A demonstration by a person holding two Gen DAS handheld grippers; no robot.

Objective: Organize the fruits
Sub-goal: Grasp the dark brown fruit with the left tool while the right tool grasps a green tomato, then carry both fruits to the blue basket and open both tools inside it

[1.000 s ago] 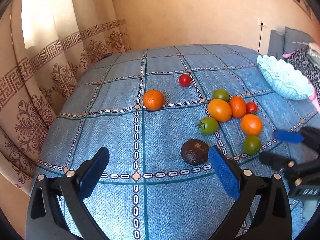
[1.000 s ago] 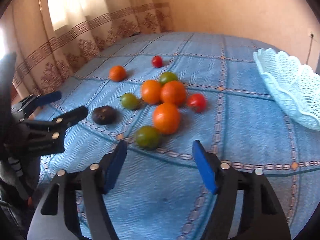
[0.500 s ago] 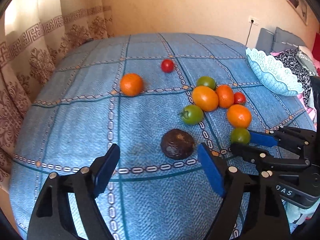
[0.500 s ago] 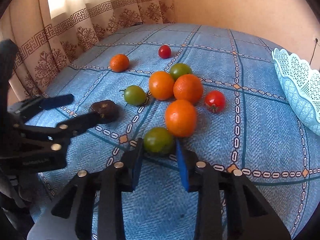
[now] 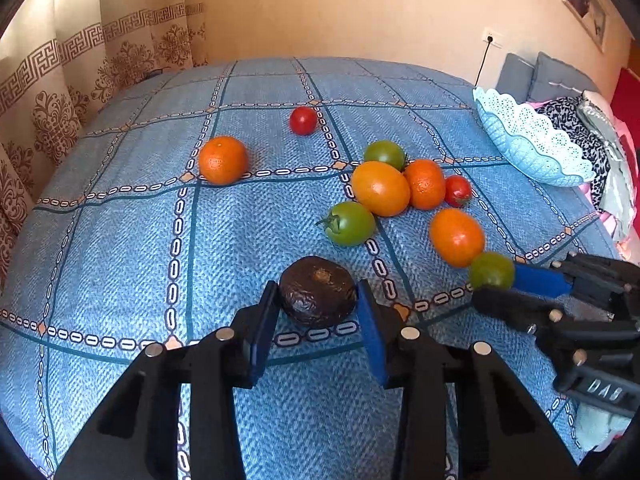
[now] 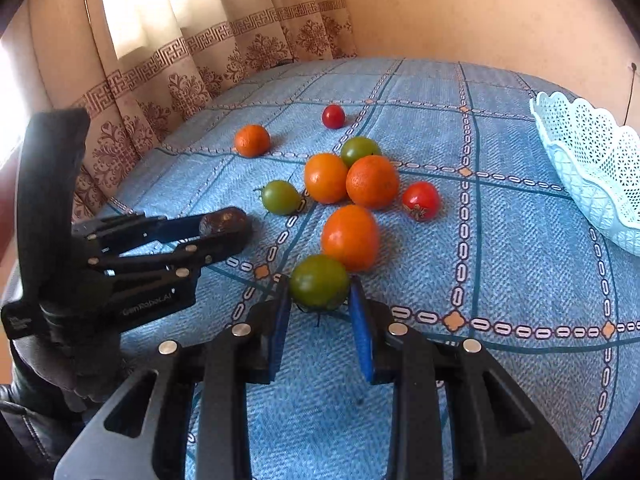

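Left gripper (image 5: pixel 318 308) pads clamp the dark avocado (image 5: pixel 318 291) on the blue cloth (image 5: pixel 120 240); basket (image 5: pixel 528 140) far right. Right gripper (image 6: pixel 320 304) pads squeeze a green tomato (image 6: pixel 319 281), touching an orange (image 6: pixel 350 237).

Dark wrinkled avocado (image 5: pixel 317 292) and green tomato (image 6: pixel 319 282) on blue cloth; oranges clustered beyond.
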